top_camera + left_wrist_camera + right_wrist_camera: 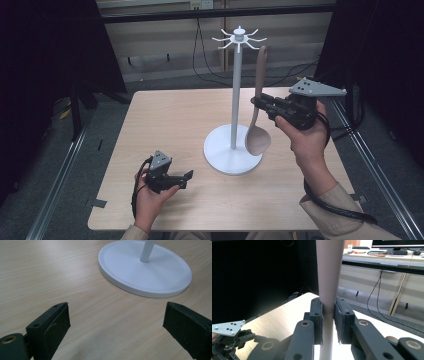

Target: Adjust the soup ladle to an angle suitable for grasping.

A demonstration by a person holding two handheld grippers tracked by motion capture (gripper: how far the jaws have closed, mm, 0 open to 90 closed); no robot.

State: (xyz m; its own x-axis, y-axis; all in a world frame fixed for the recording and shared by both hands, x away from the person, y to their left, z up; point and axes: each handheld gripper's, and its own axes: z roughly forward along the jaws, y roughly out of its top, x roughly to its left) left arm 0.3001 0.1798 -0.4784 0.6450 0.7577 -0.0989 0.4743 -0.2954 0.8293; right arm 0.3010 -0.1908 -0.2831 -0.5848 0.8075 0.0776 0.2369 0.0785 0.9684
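Observation:
A pinkish-brown spoon (258, 112) hangs upright in the air to the right of a white hook stand (236, 90), its bowl down near the stand's round base (220, 150). My right gripper (256, 102) is shut on the spoon's handle (329, 272), and its pads (318, 315) press on both sides. The stand's crown of hooks (239, 38) is above and left of the handle's tip. My left gripper (187, 179) rests on the table at the front left, open, with bare wood between its jaws and the base (145, 270) ahead.
The light wooden table (165, 120) has free room on its left half and behind the stand. Cables lie on the floor beyond the far edge. Dark curtains close off both sides.

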